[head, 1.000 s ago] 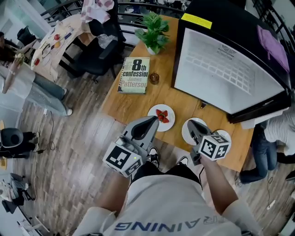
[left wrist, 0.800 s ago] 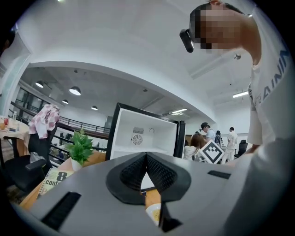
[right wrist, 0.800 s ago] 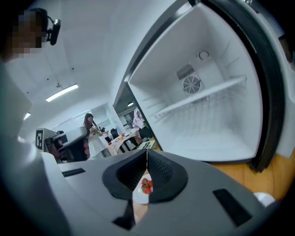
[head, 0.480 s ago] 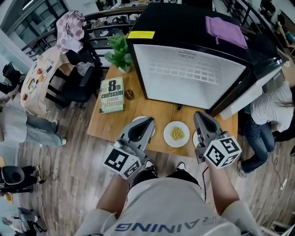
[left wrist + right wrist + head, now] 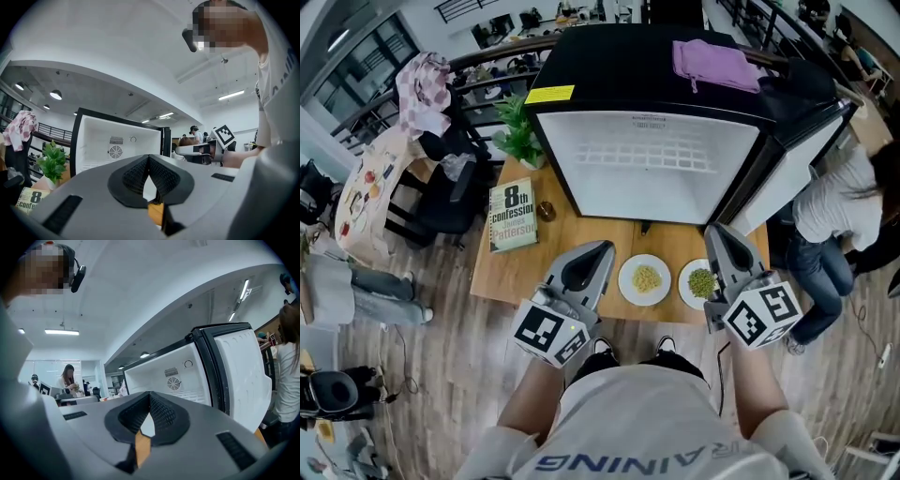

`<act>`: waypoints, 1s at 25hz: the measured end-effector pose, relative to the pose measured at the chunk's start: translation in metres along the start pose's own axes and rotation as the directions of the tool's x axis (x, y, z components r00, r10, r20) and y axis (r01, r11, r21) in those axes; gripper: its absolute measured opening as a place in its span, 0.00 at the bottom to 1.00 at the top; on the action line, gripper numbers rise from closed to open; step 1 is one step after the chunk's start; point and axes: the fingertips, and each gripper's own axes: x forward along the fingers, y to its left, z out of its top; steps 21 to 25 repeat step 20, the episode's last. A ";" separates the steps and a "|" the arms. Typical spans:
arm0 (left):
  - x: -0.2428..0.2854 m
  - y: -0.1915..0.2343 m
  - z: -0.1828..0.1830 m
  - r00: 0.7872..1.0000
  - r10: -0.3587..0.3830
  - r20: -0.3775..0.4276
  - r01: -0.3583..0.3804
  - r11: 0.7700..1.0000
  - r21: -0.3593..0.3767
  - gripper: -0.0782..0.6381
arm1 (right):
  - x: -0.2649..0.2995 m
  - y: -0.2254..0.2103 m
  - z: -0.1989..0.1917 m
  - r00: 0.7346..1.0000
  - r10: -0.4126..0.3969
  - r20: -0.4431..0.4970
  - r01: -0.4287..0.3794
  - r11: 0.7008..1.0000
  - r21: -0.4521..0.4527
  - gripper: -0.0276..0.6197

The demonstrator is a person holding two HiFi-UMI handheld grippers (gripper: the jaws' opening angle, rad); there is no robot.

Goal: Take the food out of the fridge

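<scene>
We hold the left claw [image 5: 598, 249] and right claw [image 5: 717, 232] closed and empty before the open fridge [image 5: 649, 159]. The yellow-food plate [image 5: 645, 279] and green-food plate [image 5: 700, 282] rest side by side on the table [image 5: 511, 272].

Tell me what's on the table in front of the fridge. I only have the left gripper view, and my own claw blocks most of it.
Observer: The head view shows two dishes near the front edge of the wooden table: a plate of yellowish food and, to its right, a plate of green food.
Operator: Is the right claw carrying anything?
Observer: No. In the right gripper view, the right claw is shut with nothing between its jaws.
Operator: Anything on top of the fridge?
Observer: Yes, a purple cloth lies on the black top of the fridge.
</scene>
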 end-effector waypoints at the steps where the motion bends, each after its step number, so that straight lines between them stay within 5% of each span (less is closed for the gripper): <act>1: 0.000 -0.002 0.000 1.000 -0.004 -0.001 0.004 1.000 0.000 0.12 | -0.001 0.000 0.000 1.000 -0.001 0.000 0.001 1.000 0.003 0.08; 25: -0.008 -0.012 0.001 1.000 -0.027 0.002 0.027 1.000 0.009 0.12 | 0.003 0.011 -0.012 1.000 0.020 -0.021 -0.020 1.000 -0.002 0.08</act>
